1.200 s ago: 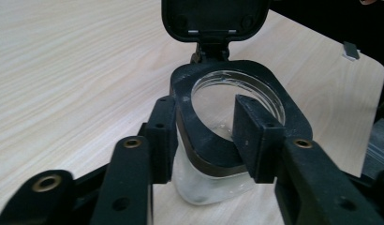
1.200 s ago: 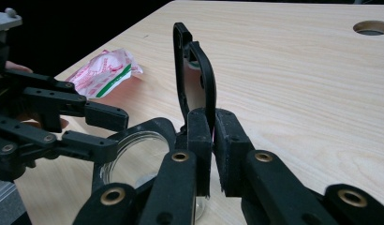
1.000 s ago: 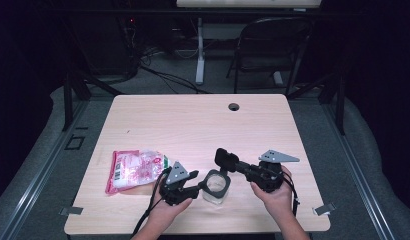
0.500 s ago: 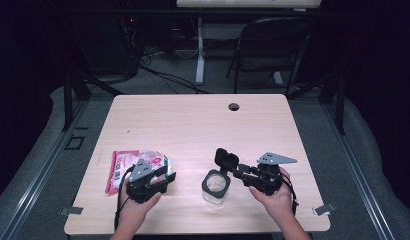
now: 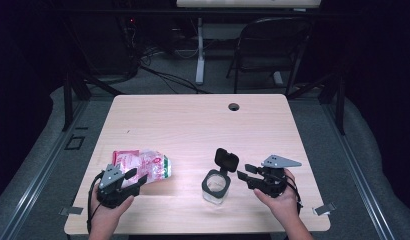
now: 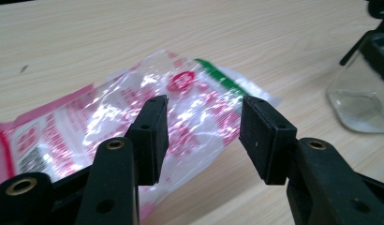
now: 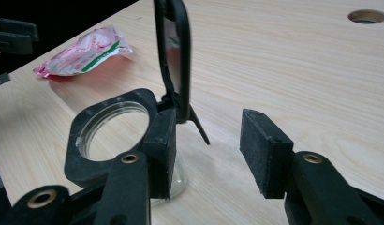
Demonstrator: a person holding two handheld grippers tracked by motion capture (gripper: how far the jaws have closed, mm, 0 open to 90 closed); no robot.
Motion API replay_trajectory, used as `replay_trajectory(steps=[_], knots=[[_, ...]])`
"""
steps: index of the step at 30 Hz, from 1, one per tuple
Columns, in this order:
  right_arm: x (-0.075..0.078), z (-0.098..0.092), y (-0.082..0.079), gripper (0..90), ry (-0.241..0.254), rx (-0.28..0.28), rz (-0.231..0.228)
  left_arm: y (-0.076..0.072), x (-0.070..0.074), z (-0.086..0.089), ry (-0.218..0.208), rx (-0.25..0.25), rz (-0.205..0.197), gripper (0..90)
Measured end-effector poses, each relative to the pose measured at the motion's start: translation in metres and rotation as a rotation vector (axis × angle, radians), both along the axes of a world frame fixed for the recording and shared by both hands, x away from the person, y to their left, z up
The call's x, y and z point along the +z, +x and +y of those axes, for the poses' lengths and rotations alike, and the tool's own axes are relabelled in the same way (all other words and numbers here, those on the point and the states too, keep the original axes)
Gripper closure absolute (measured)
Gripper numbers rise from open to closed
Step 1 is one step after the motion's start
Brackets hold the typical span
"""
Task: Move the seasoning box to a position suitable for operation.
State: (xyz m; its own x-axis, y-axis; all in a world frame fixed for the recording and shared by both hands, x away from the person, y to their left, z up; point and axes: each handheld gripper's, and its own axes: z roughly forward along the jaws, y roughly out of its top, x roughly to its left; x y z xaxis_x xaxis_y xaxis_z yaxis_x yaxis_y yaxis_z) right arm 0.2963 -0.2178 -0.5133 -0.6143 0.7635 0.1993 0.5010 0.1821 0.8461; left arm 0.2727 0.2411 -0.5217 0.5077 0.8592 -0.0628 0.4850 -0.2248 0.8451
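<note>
While both tools are held low over the pale wooden surface, neither is closed on anything. The left tool is seen at the near left corner in the high view, gripped by the person's left hand. Its jaws are parted about halfway, having just been opening a little, and nothing is pressed between the pads. Through the gap, in the left gripper view, the plastic packet is seen lying flat on the surface just beyond the jaw tips; it is clear film printed in red and pink with a green stripe near one end. In the high view the packet is found just ahead of the left tool, at the left side of the surface.

The right tool is held by the right hand at the near right. Its jaws have just been opening and are now set wide, with only bare surface between the pads. Just beside its left pad, in the right gripper view, the glass jar is seen standing upright, its black hinged lid flipped up and open. In the high view the jar is placed between the two tools, nearer the right one, well apart from the packet.
</note>
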Motion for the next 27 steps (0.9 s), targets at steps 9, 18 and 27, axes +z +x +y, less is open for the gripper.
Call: replay_trajectory(steps=[9, 18, 27], knots=[[-0.015, -0.01, -0.006, 50.7, -0.006, -0.04, 0.006, -0.001, -0.005, 0.017, 0.016, 0.048, 0.019, 50.6], [-0.015, -0.015, -0.007, 49.8, 0.025, -0.052, -0.008, 0.005, -0.016, 0.014, 0.044, 0.054, 0.027, 32.3], [-0.019, -0.017, -0.004, 49.8, 0.045, -0.064, 0.011, 0.01, -0.028, 0.001, 0.13, 0.03, 0.038, 29.9]])
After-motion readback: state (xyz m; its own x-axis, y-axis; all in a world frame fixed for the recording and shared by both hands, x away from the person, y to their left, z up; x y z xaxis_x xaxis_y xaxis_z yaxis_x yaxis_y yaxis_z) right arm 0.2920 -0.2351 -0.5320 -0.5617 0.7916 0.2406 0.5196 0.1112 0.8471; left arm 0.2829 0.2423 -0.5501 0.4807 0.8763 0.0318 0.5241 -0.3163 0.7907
